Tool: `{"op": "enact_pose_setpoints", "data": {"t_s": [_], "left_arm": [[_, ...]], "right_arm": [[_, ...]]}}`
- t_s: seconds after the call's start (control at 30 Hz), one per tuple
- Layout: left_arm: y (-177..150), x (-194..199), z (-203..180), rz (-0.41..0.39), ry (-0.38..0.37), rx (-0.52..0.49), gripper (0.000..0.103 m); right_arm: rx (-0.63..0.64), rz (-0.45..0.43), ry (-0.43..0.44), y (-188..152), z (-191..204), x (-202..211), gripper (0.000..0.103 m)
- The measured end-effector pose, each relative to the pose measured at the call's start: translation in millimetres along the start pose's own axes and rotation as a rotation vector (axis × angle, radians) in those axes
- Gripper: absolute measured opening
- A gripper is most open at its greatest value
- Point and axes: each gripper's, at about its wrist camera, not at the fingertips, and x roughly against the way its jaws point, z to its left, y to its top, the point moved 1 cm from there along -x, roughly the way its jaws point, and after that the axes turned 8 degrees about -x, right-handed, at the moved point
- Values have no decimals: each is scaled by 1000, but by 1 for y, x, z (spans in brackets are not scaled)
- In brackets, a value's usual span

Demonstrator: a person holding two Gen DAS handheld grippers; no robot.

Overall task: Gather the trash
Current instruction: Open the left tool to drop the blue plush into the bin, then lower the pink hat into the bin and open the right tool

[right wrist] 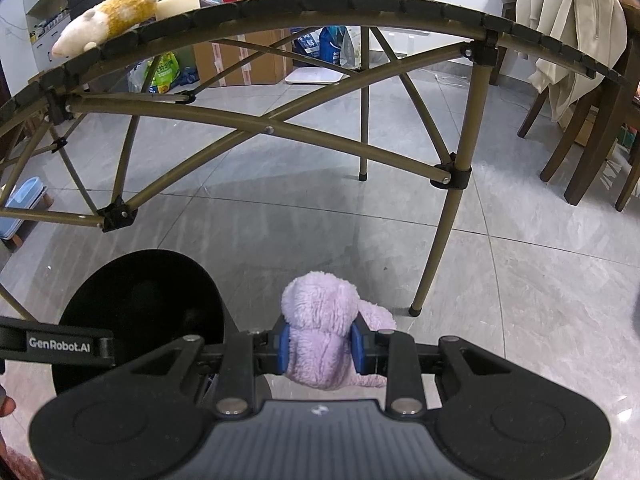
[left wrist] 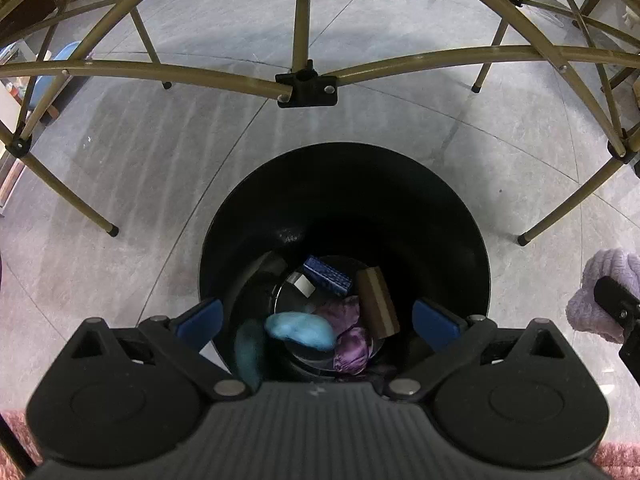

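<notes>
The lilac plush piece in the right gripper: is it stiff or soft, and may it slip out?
The lilac plush piece is probably soft: it bulges around the blue pads of the right gripper. It looks light. Slipping seems unlikely, since the fuzzy pile should grip.

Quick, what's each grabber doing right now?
Left gripper: open, empty, above the black bin.
Right gripper: shut on the purple plush toy.

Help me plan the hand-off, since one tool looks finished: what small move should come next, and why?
Probably swing the right tool, shut on the purple plush, leftward over the black bin. The plush hangs beside the bin, over floor. The left tool is open and empty above the bin, and the blue fluffy piece lies inside.
</notes>
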Motion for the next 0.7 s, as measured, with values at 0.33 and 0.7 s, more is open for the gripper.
{"op": "enact_pose_setpoints", "data": {"t_s": [0.33, 0.7], "left_arm": [[0, 3, 0, -6, 2, -13, 103], [-1, 10, 11, -22, 8, -22, 103]], "right_arm": [[2, 3, 2, -1, 1, 0, 28], [12, 8, 16, -2, 3, 1, 28]]}}
